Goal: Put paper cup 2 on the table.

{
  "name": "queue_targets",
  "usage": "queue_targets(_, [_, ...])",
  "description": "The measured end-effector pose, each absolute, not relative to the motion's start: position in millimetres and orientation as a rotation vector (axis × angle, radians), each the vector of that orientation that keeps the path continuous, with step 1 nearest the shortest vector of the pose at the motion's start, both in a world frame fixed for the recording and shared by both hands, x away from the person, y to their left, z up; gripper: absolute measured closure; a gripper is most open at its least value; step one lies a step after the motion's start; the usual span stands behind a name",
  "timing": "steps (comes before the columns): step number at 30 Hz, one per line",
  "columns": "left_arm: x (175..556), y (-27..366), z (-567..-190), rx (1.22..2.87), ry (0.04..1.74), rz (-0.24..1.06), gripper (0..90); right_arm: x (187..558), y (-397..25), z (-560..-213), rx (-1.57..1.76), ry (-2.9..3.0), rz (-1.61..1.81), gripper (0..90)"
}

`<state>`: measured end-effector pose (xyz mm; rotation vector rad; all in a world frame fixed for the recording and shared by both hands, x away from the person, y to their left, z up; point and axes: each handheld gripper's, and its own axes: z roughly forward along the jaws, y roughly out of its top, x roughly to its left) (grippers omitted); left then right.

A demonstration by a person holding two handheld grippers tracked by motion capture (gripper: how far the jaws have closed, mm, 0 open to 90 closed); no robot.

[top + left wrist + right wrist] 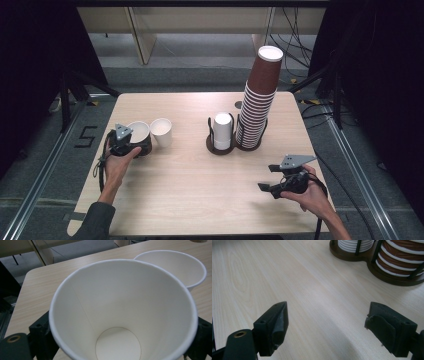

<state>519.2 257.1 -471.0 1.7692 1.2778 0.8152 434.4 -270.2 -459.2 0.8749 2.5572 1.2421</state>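
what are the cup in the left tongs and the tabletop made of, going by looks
The cup held in the left tongs looks like coated paper: matte white inside, a thin rolled rim, a straight side seam and a separate round bottom disc. The tabletop looks like pale wood or a wood-grain laminate, smooth with a soft sheen; the printed-looking grain lines leave it open which.

You can read one mark: a dark numeral "5" (86, 136) on the grey floor, at the left of the high view, just beside the table's left edge (102, 145). The cups, the cup holder, the tabletop and the grippers carry no legible text, label or brand in the high view or either gripper view.
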Motion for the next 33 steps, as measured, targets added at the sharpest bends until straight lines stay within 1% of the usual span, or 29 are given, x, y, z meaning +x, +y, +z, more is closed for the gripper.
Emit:
queue_targets(6, [517,259,-473,1.763,1.269,0.81,8.6,434,-270,-459,0.88,2.563,1.246,18.4])
queue_targets(11, [516,260,-477,1.767,1.279,0.785,9.8,434,-270,-459,0.876,2.561,1.247,18.4])
queue_targets(22, [511,260,-481,1.789,1.277,0.782,10.9,434,-272,-458,0.858,2.562,1.244,18.4])
queue_targets(25, [509,262,-485,1.754,1.285,0.776,11.9,433,-272,-458,0.864,2.557,1.242,18.4])
queue_targets(33, [507,262,-486,1.777,1.299,0.753,12.9,432,-273,-459,0.882,2.567,1.24,18.4])
